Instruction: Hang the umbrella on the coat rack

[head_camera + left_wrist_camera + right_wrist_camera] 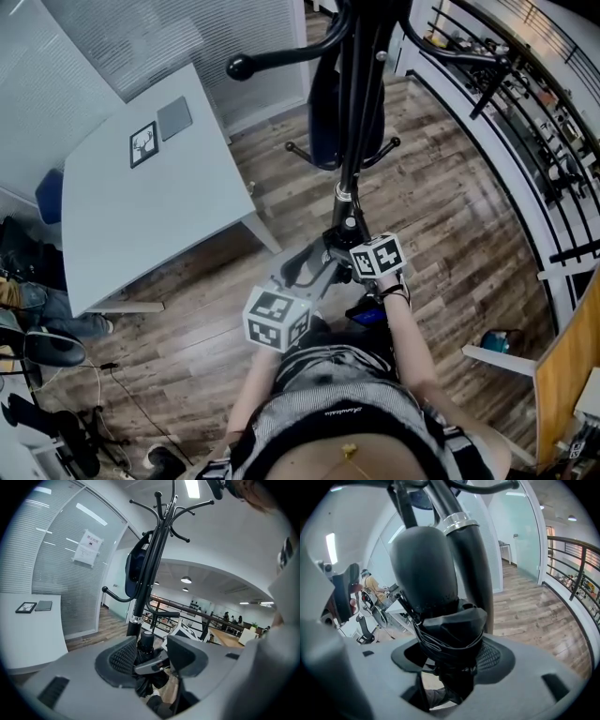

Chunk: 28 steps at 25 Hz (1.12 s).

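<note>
**Umbrella** [425, 569]: black, folded, held upright just beside the pole of the coat rack [352, 84], below the pole's silver collar. It hangs on no hook. The right gripper view shows its rounded handle large and close, with the bunched canopy and strap below. The left gripper view shows the same handle only as a small black cap further up.

**Right gripper** [450, 660]: jaws clamped on the canopy just under the handle, with black fabric filling the gap from pad to pad.

**Left gripper** [151, 654]: jaws closed on the canopy lower down, the ribbed pad pressed against the fabric. A grey jaw tip and the marker cube of the right gripper show only in this view, just beyond the left jaws.

**Coat rack, upper part**: the left gripper view shows the full crown of curved black hooks against the ceiling. A blue bag [135, 569] hangs partway up, with one long ball-ended hook below it. The head view shows the rack foreshortened from above, its feet spread on the wood floor [441, 187]. The right gripper view shows only the pole and collar.

**Table** [141, 225]: white, to the person's left and well apart from the rack. It carries a small framed picture [143, 144] and a grey notebook [174, 118] side by side.

**Railing** [576, 569]: dark bars on the person's right, curving alongside the floor. It shows plainly in the head and right gripper views and only distantly in the left gripper view.
</note>
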Motion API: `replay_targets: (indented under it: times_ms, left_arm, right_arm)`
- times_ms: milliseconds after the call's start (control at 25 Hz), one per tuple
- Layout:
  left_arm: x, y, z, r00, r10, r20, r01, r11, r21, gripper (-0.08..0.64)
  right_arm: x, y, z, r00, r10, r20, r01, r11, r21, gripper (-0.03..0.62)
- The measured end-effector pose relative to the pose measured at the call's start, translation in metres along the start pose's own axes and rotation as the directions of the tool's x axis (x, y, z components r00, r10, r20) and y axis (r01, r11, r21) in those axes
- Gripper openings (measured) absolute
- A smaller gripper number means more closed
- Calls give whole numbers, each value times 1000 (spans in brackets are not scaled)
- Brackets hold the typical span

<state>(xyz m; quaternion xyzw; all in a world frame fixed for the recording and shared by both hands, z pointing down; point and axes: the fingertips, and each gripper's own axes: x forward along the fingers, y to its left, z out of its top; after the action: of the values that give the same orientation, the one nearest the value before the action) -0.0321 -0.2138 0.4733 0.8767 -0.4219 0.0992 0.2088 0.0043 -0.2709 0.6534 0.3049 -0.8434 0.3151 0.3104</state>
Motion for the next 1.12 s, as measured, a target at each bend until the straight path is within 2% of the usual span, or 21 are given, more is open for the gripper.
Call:
replay_targets:
  times_ms: [160,240,400,880,1120]
  left_arm:
    - [-2,2,0,1000,6,2,-6,1000,-4,198]
    - [-2,4,0,1000,8,3,-8,1000,-3,198]
    - [-1,2,1,1000,2,7,-2,1000,-1,198]
    - [7,-5,1,1000,-18,-5,18,1000,7,198]
    - [12,-8,-2,1000,-27,-10,27,1000,4,198]
  right_arm:
    - [0,-2,2,998,-1,63,-3,998,61,313]
    - [-4,-9,1,996,-31,85,24,996,83,321]
    - [-20,-17,-2,992,-75,103,66,994,86,319]
    - [-60,-5,9,973,-69,221,51,995,86,291]
    - [-74,1,13,966,-64,249,52,997,57,287]
